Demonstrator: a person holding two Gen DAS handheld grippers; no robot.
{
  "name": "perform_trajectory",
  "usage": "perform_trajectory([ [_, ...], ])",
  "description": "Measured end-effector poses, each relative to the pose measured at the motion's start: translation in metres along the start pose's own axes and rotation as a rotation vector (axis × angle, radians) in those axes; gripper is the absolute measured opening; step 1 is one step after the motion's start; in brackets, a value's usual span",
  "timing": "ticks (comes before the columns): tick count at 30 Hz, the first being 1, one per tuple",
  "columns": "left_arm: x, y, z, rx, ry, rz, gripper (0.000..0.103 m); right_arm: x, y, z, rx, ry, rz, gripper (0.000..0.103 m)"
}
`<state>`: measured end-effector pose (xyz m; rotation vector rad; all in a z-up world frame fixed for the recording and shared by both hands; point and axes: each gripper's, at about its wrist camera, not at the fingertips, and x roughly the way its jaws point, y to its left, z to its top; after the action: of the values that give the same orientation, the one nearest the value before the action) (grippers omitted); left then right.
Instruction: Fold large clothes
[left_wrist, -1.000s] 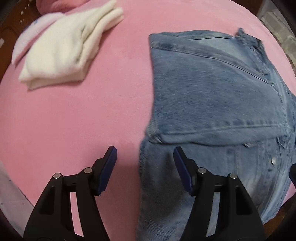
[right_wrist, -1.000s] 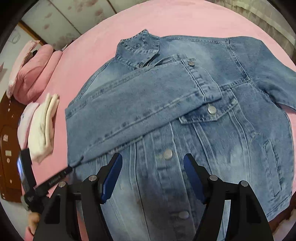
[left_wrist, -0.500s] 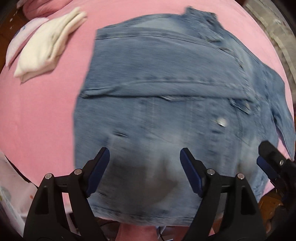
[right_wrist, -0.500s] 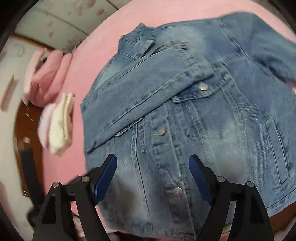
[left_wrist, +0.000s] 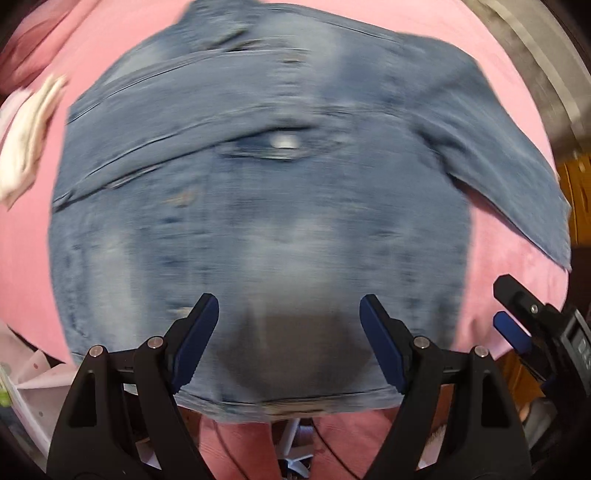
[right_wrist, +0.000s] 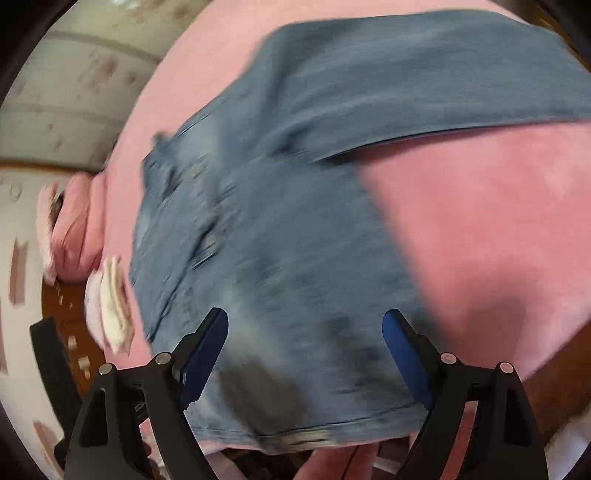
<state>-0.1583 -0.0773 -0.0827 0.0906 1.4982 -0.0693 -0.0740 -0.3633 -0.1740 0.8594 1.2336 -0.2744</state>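
Tool (left_wrist: 288, 334) parted above jacket (left_wrist: 258, 206)

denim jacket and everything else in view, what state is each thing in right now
denim jacket: spread flat on the pink bedcover, one sleeve folded across the chest, the other sleeve still out to the side
left gripper: open, empty, above the jacket's hem
right gripper: open, empty, jaws just widened
white folded cloth: folded, lying beside the jacket
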Motion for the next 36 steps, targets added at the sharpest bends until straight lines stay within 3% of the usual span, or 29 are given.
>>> perform_trajectory([
  [7, 0.005, -0.112, 0.009, 0.145, 0.045, -0.015, 0.077, -0.05, -0.121, 0.049, 0.213, -0.109, -0.032, 0.087],
  [9, 0.007, -0.14, 0.013, 0.188, 0.063, -0.013, 0.077, -0.064, -0.153, 0.064, 0.284, -0.15, -0.033, 0.083],
  [12, 0.01, -0.178, 0.025, 0.253, 0.067, -0.008, 0.077, -0.078, -0.191, 0.082, 0.363, -0.208, -0.031, 0.069],
  [14, 0.01, -0.197, 0.03, 0.302, 0.056, -0.003, 0.077, -0.088, -0.217, 0.098, 0.421, -0.258, -0.025, 0.051],
  [16, 0.009, -0.215, 0.033, 0.357, 0.041, 0.021, 0.077, -0.092, -0.237, 0.11, 0.488, -0.3, -0.007, 0.042],
  [19, 0.004, -0.233, 0.042, 0.402, 0.032, 0.037, 0.077, -0.099, -0.268, 0.13, 0.574, -0.367, 0.008, 0.038],
  [23, 0.0, -0.235, 0.052, 0.398, 0.035, 0.034, 0.077, -0.105, -0.295, 0.146, 0.64, -0.445, 0.017, 0.021],
  [29, 0.005, -0.203, 0.064, 0.323, 0.059, 0.034, 0.077, -0.101, -0.308, 0.146, 0.746, -0.481, 0.069, 0.013],
  [34, 0.002, -0.158, 0.071, 0.243, 0.052, 0.02, 0.077, -0.121, -0.275, 0.136, 0.679, -0.573, 0.044, 0.012],
  [36, -0.004, -0.133, 0.073, 0.213, 0.027, 0.009, 0.077, -0.136, -0.247, 0.135, 0.61, -0.653, 0.065, 0.012],
])
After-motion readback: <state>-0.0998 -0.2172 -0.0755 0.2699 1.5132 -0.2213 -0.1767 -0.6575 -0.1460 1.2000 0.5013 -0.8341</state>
